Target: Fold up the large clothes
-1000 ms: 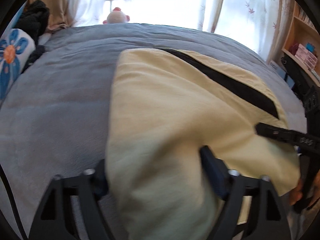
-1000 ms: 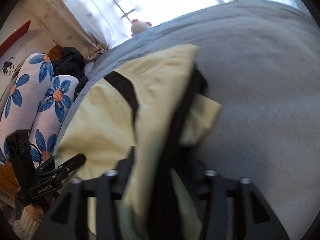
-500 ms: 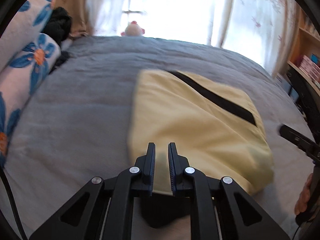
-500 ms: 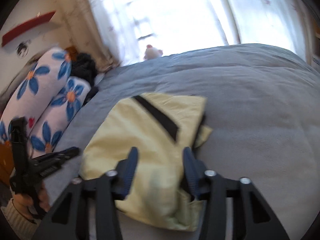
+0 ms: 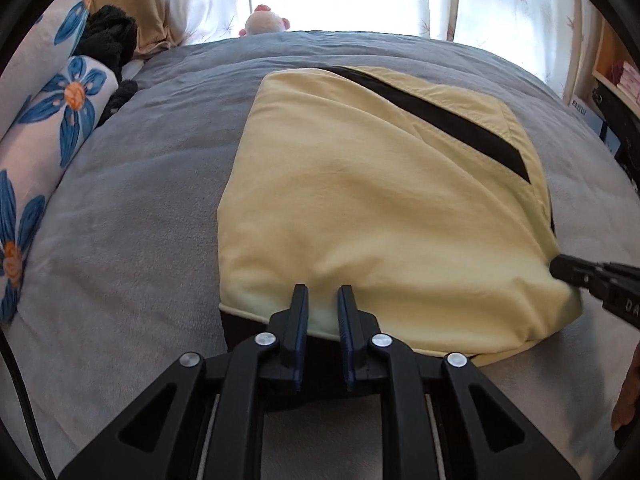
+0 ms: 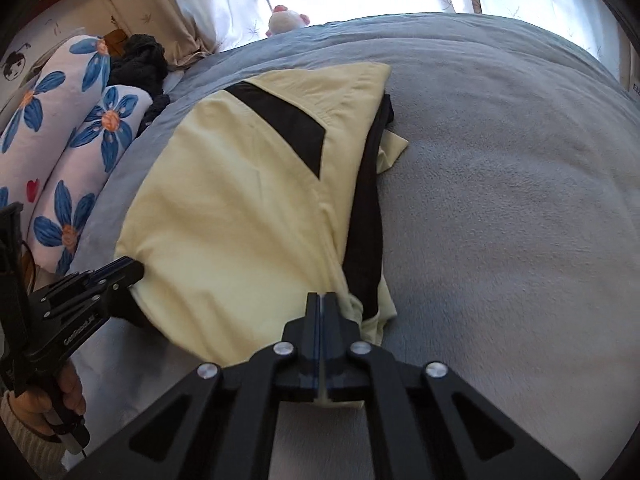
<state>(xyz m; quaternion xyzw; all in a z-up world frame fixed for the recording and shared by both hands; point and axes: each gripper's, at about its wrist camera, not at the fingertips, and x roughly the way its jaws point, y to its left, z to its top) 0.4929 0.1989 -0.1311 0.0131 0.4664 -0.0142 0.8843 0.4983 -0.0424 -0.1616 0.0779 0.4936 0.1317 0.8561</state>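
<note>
The left gripper (image 5: 322, 300) has its jaws slightly parted at the near edge of the yellow garment (image 5: 368, 216), with cloth showing in the gap; whether they pinch it, I cannot tell. A second ago they were spread wide with the fabric lifted between them. The right gripper (image 6: 321, 300) has gone from spread jaws to clenched ones, nipping the near right corner of the folded bundle. Beyond the jaws the garment now lies flat on the grey bed (image 6: 500, 200), its black stripe (image 5: 436, 120) uppermost. The fold looks landed; tidying the edges likely remains. Farther off sit floral pillows (image 6: 72, 152) and a plush toy (image 5: 262, 24).
</note>
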